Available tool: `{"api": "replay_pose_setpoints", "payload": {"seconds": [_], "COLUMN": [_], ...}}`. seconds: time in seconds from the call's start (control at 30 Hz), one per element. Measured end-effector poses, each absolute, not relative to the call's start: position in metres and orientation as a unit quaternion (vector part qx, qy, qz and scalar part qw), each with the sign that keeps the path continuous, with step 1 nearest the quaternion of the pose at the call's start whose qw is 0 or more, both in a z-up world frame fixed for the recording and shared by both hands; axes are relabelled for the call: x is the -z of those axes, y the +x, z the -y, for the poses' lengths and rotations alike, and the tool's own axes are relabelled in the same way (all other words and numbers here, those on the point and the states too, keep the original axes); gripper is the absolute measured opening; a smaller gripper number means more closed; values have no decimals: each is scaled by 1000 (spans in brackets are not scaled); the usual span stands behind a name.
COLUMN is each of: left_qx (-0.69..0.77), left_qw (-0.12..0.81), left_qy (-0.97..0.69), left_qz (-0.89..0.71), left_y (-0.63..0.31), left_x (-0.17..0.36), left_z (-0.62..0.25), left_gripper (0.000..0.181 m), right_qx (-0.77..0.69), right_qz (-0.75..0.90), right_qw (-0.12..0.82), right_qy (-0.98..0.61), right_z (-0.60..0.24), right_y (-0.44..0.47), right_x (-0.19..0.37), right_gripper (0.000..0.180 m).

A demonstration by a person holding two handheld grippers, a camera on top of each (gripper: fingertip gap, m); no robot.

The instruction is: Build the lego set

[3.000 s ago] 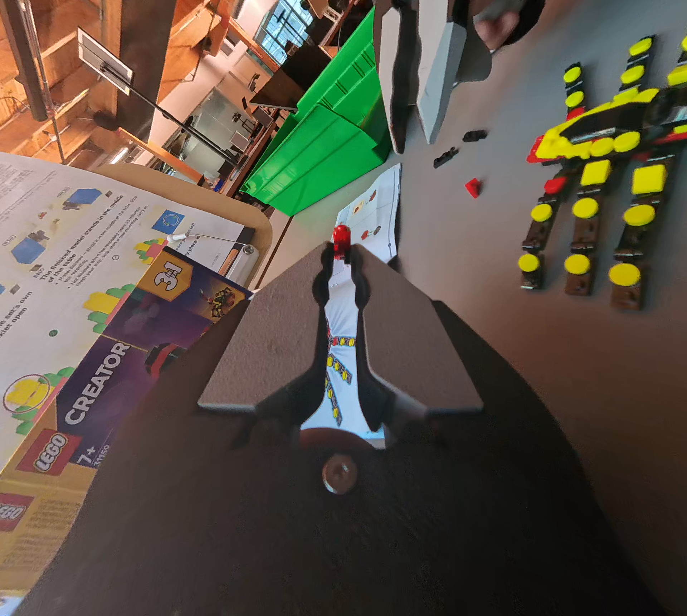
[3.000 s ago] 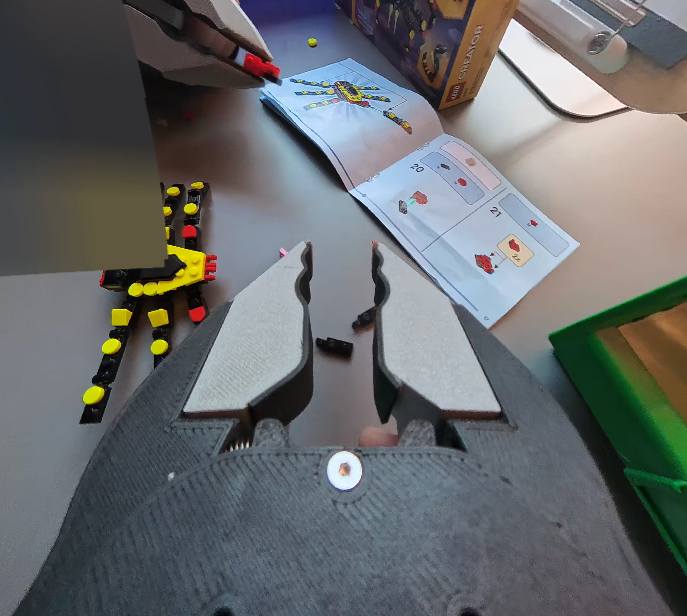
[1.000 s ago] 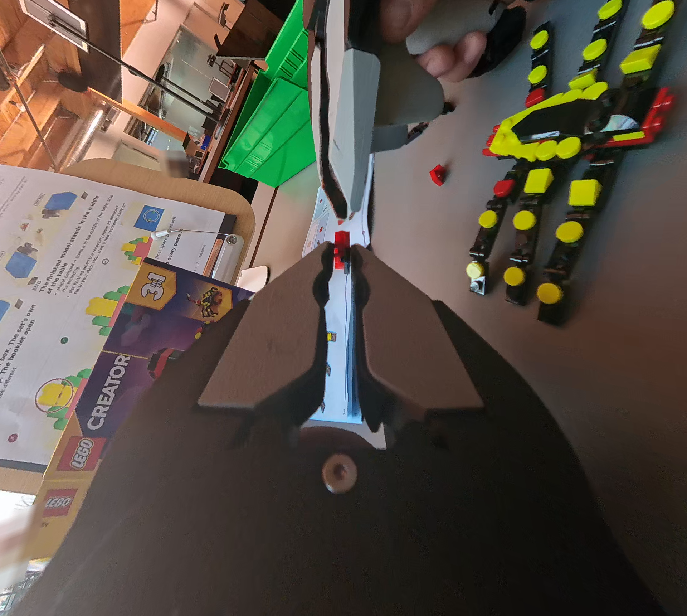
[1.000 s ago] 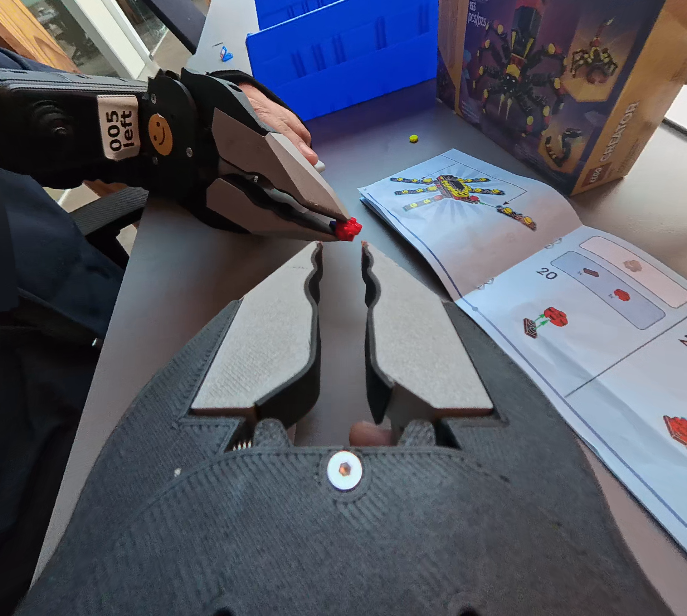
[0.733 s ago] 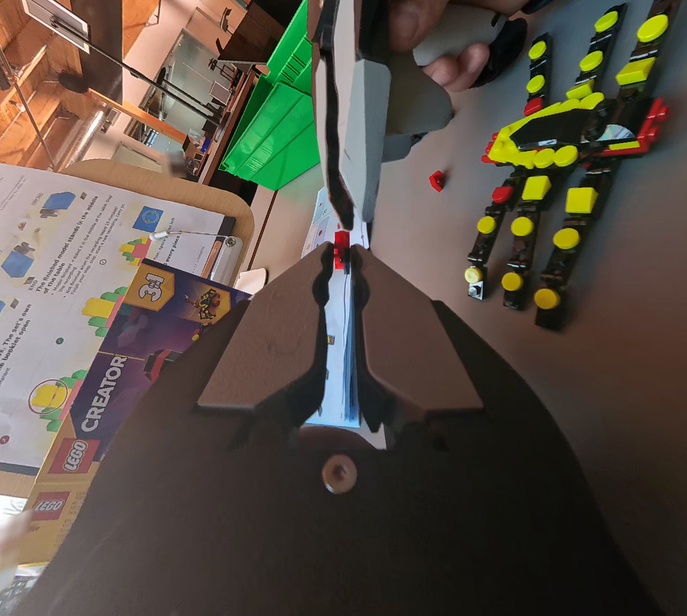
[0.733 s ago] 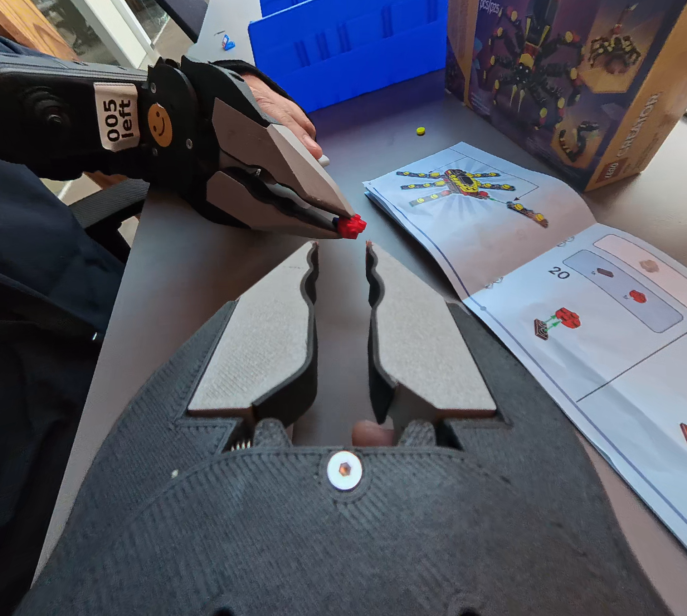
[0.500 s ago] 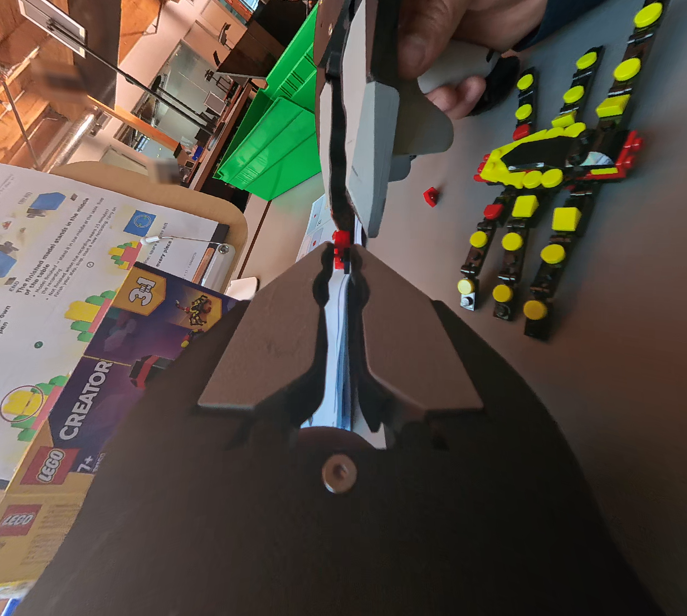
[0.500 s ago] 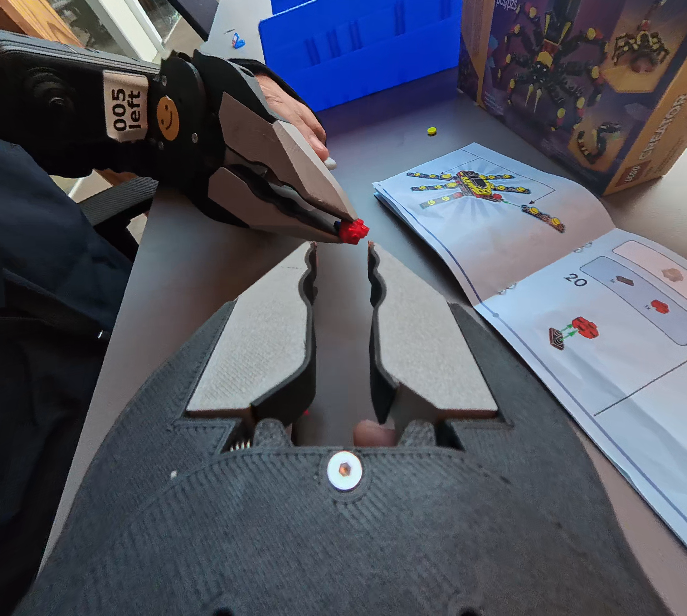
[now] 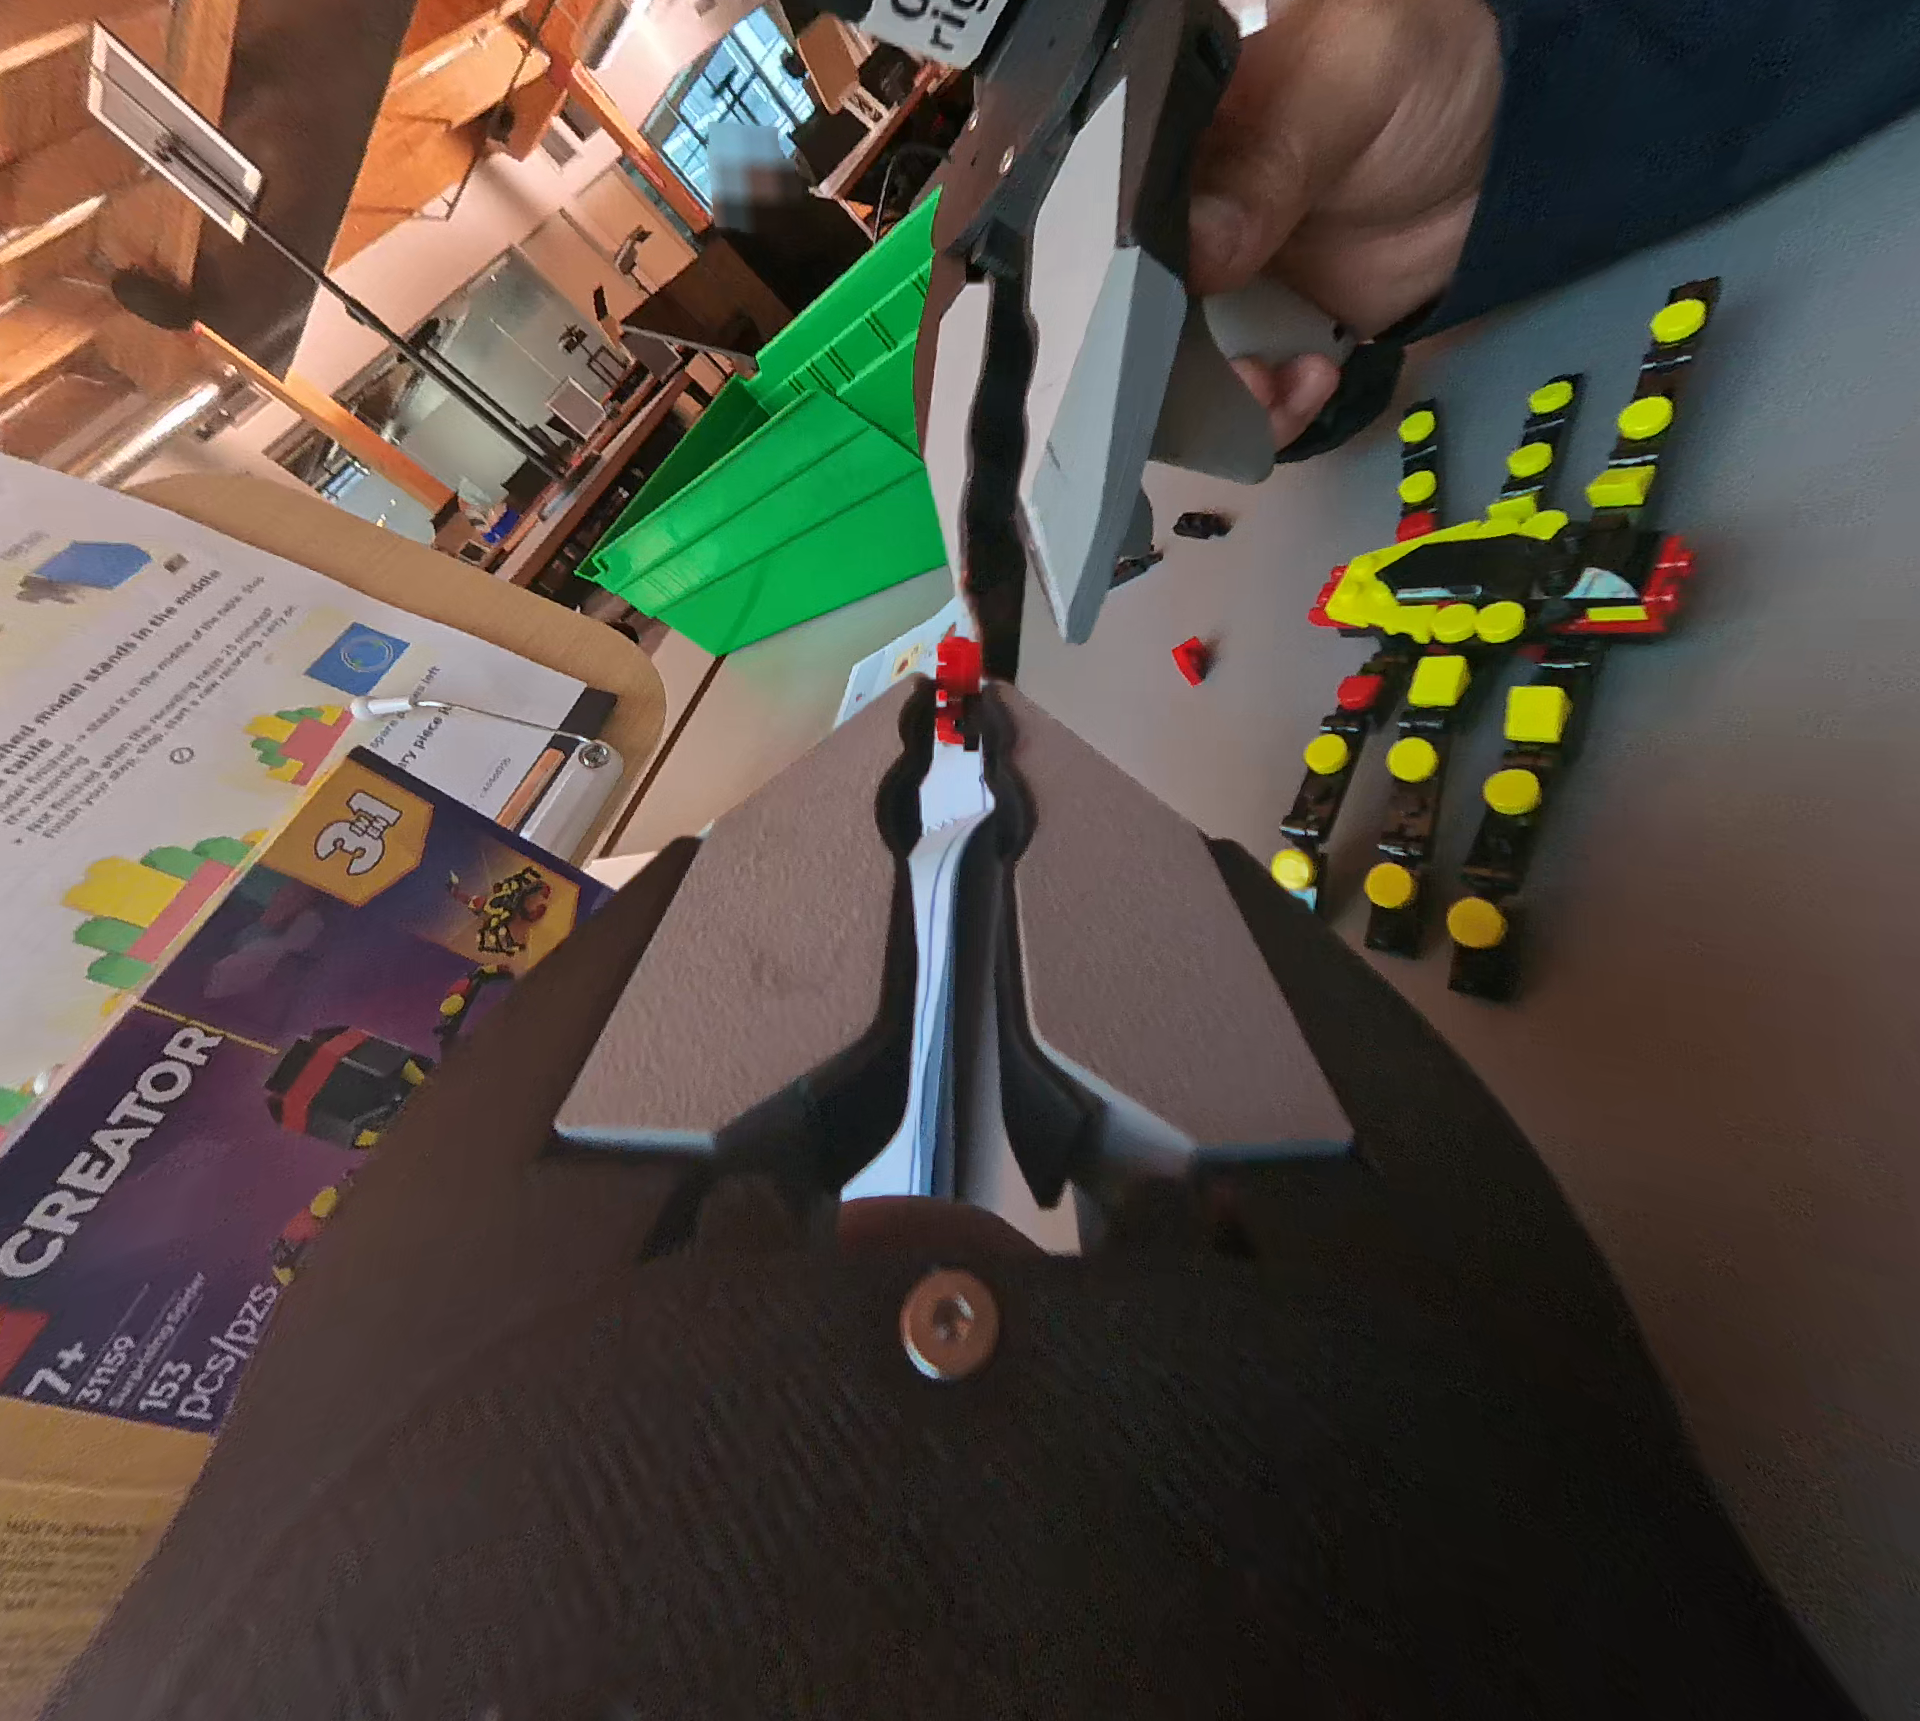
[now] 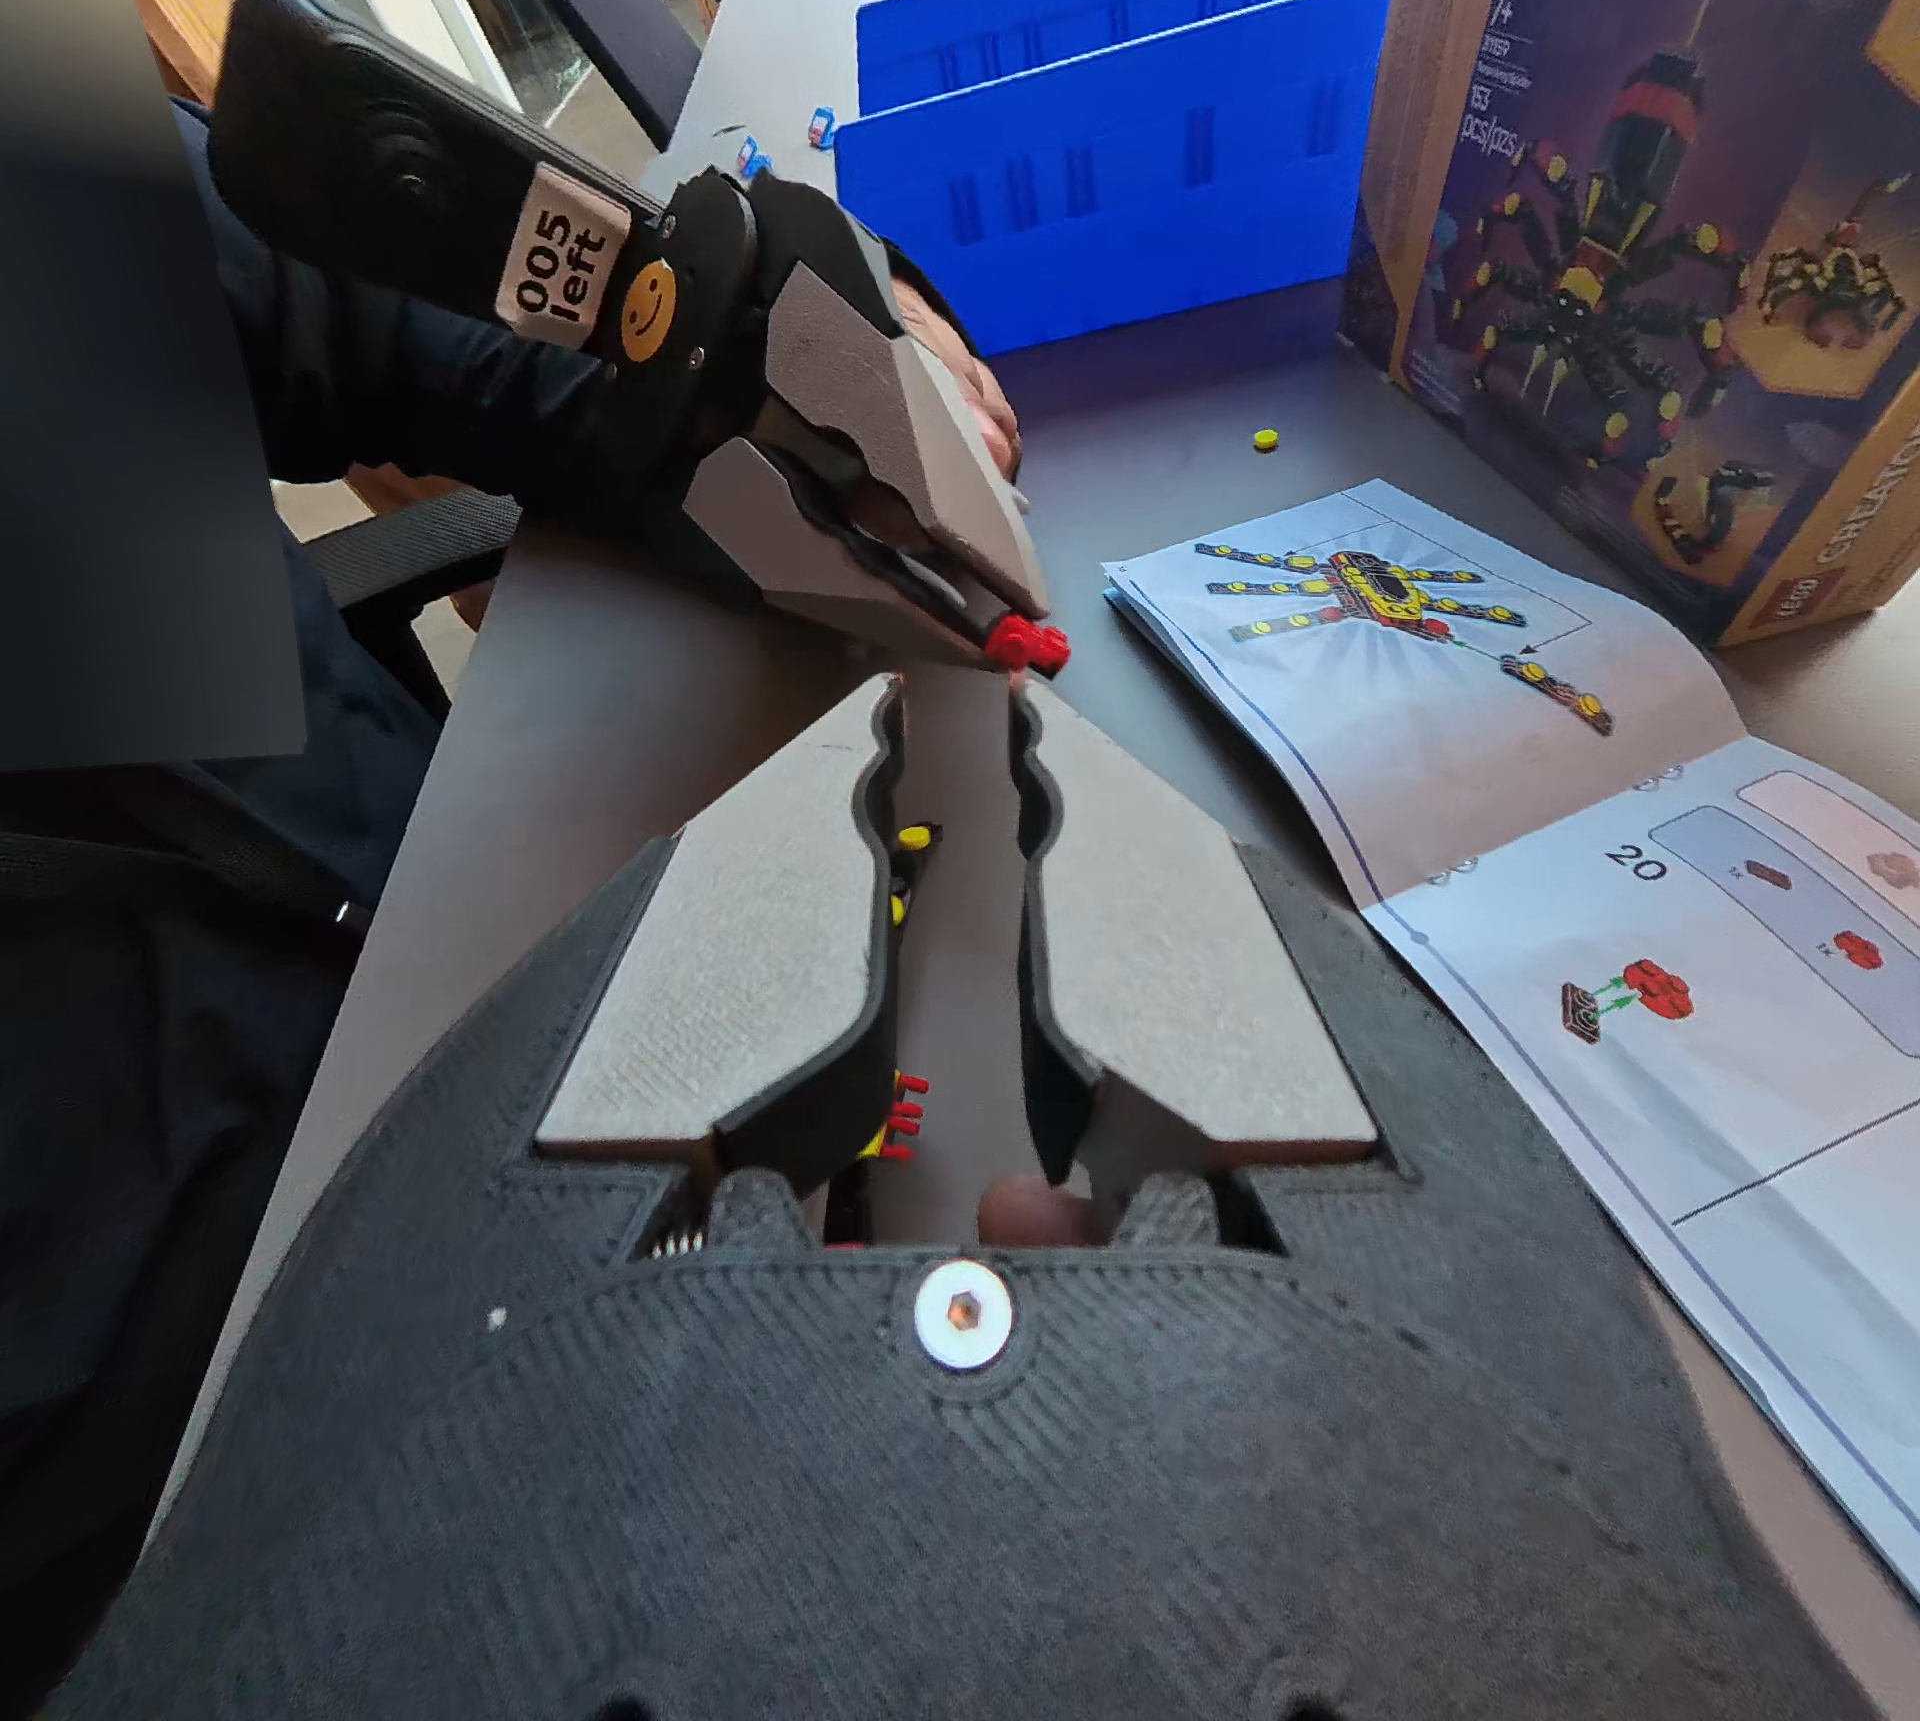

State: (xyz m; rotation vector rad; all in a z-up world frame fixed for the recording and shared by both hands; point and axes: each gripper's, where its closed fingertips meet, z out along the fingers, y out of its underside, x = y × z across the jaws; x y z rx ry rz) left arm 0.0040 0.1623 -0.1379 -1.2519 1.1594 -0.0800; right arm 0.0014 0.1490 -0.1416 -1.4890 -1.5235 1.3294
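Observation:
My left gripper [image 9: 956,707] is shut on a small red lego piece [image 9: 956,682] and holds it above the table. It also shows in the right wrist view [image 10: 1013,632], with the red piece [image 10: 1029,643] sticking out of its tips. My right gripper [image 10: 956,697] is open with a narrow gap and empty. Its tips sit just below the red piece, close to touching it. In the left wrist view the right gripper [image 9: 995,632] comes down from above onto the piece. The black, yellow and red spider model [image 9: 1486,591] lies flat on the grey table.
An open instruction booklet [image 10: 1455,736] lies right of the grippers, with the lego box [image 10: 1662,217] and blue bins [image 10: 1122,144] behind it. Green bins [image 9: 790,466] stand at the far side. A loose red piece [image 9: 1190,658], black pieces [image 9: 1200,523] and a yellow stud [image 10: 1264,440] lie on the table. The grippers are tip to tip, or close to it. The yellow stud [image 10: 1264,440] is about 20 centimetres from both grippers' fingertips.
My right gripper left the loose black pieces, swung toward my left gripper and narrowed its gap. Its tips have closed in on the held red piece. My left gripper kept its hold.

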Motion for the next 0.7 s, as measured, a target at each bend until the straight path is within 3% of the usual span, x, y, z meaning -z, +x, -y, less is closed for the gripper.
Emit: {"api": "replay_pose_setpoints", "payload": {"seconds": [0.23,0.47,0.7], "left_qx": [56,57,97], "left_qw": [677,680,694], "left_qy": [-532,-530,-515], "left_qz": [-505,-503,-495], "left_y": [7,8,11], "left_x": [127,126,116], "left_z": [-156,-155,-147], "left_gripper": [6,5,5], "right_qx": [-525,-524,-519], "right_qz": [571,596,587], "right_qw": [292,292,274], "right_qy": [-560,-533,-557], "right_z": [-146,-132,-138], "right_y": [3,1,0], "right_x": [139,138,147], "right_gripper": [34,20,33]}}
